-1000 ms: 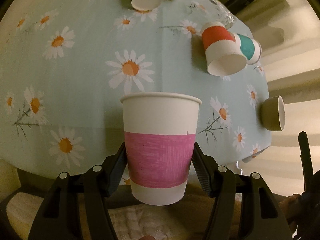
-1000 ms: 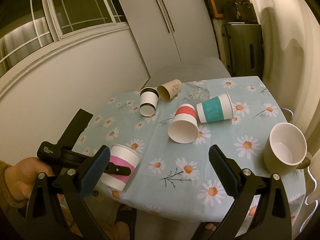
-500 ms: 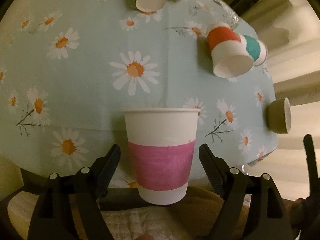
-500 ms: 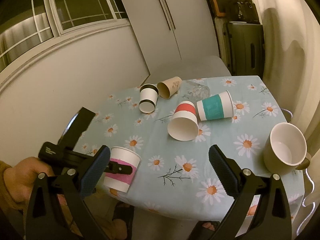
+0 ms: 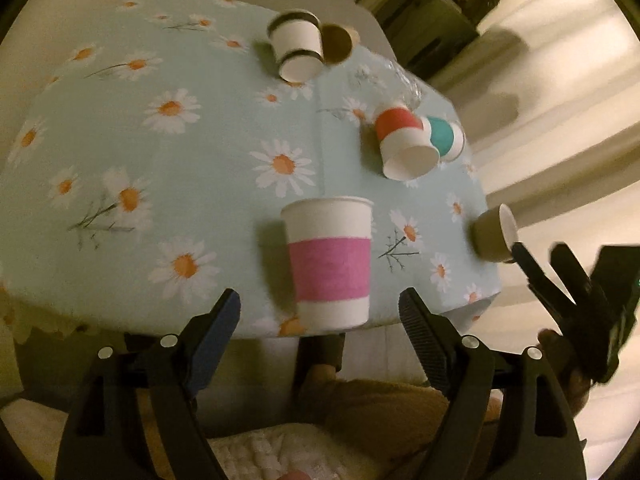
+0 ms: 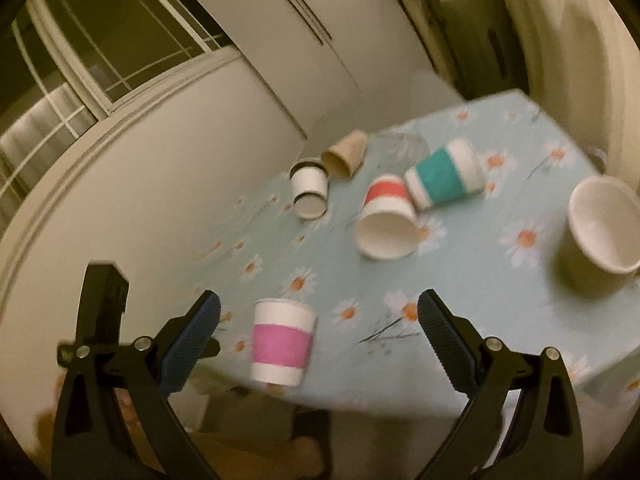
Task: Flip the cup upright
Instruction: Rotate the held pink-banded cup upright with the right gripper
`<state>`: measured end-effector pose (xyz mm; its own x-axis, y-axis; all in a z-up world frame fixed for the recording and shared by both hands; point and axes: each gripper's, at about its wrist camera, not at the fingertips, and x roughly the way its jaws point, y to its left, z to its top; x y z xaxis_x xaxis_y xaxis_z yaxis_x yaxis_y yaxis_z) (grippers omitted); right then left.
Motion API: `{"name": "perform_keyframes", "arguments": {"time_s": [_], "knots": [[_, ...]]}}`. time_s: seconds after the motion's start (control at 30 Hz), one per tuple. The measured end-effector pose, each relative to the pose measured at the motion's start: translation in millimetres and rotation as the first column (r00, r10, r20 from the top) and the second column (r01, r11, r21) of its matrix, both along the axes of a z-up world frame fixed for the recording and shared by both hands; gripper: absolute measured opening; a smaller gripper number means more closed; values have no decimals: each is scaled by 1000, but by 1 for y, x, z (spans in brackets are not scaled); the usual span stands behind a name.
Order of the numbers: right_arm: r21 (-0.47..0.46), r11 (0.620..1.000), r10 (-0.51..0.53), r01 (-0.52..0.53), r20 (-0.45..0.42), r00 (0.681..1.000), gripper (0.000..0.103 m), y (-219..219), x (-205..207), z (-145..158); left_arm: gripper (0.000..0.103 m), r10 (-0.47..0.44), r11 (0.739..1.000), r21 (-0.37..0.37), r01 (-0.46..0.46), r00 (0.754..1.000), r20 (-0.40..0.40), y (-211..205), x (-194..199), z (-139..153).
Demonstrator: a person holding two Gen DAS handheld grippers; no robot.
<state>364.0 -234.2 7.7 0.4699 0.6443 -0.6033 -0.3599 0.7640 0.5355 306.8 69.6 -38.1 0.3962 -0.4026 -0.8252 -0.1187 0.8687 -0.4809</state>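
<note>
A white paper cup with a pink band (image 5: pixel 330 264) stands upright near the table's front edge; it also shows in the right wrist view (image 6: pixel 281 342). My left gripper (image 5: pixel 320 308) is open and pulled back from the cup, empty. My right gripper (image 6: pixel 319 324) is open and empty, off the table's front edge. A red-banded cup (image 5: pixel 402 146) (image 6: pixel 386 218), a teal-banded cup (image 6: pixel 442 174), a black-striped cup (image 5: pixel 298 50) (image 6: pixel 308 190) and a brown cup (image 6: pixel 346 154) lie on their sides.
The table has a light blue daisy cloth (image 5: pixel 160 152). A beige mug (image 6: pixel 600 228) lies tipped at the right edge; it also shows in the left wrist view (image 5: pixel 494 234). A clear glass (image 6: pixel 400 144) lies at the back. A wall and window are at the left.
My left gripper has let go of the pink-banded cup, opened and drawn back. The cup stands on the table. Both views have shifted.
</note>
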Motion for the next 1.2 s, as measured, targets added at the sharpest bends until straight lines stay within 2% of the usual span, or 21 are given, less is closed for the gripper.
{"name": "perform_keyframes", "arguments": {"time_s": [0.07, 0.17, 0.3, 0.33, 0.47, 0.53, 0.6, 0.83, 1.0, 1.2], "knots": [[-56, 998, 35, -36, -27, 999, 98, 17, 3, 0, 80, 22, 999, -32, -21, 999, 23, 7, -14, -6], [-75, 992, 97, -102, -78, 992, 98, 41, 9, -2, 80, 23, 998, -52, -21, 999, 32, 10, -28, -22], [-184, 974, 122, -133, -69, 990, 98, 76, 9, 1, 80, 14, 999, -47, -12, 999, 44, 16, -40, -40], [-200, 969, 133, -149, -89, 987, 98, 86, 10, 0, 80, 6, 998, -57, -4, 999, 45, 17, -42, -44], [-234, 952, 145, -199, -229, 963, 98, 113, 20, -17, 80, -19, 997, -77, 24, 998, 63, 27, -50, -47], [-243, 945, 130, -217, -331, 935, 98, 124, 28, -32, 80, -24, 996, -86, 29, 998, 63, 32, -52, -48], [-255, 939, 120, -230, -384, 915, 98, 133, 34, -42, 80, -14, 996, -86, 19, 998, 56, 39, -56, -50], [-380, 888, 73, -260, -441, 895, 97, 161, 52, -57, 80, 14, 991, -131, -2, 996, 92, 56, -67, -39], [-431, 851, 67, -300, -478, 876, 78, 178, 55, -68, 80, 21, 979, -202, -3, 996, 88, 62, -69, -39], [-486, 811, 70, -326, -472, 879, 72, 193, 55, -76, 80, -3, 978, -205, 22, 996, 91, 55, -71, -38]]}}
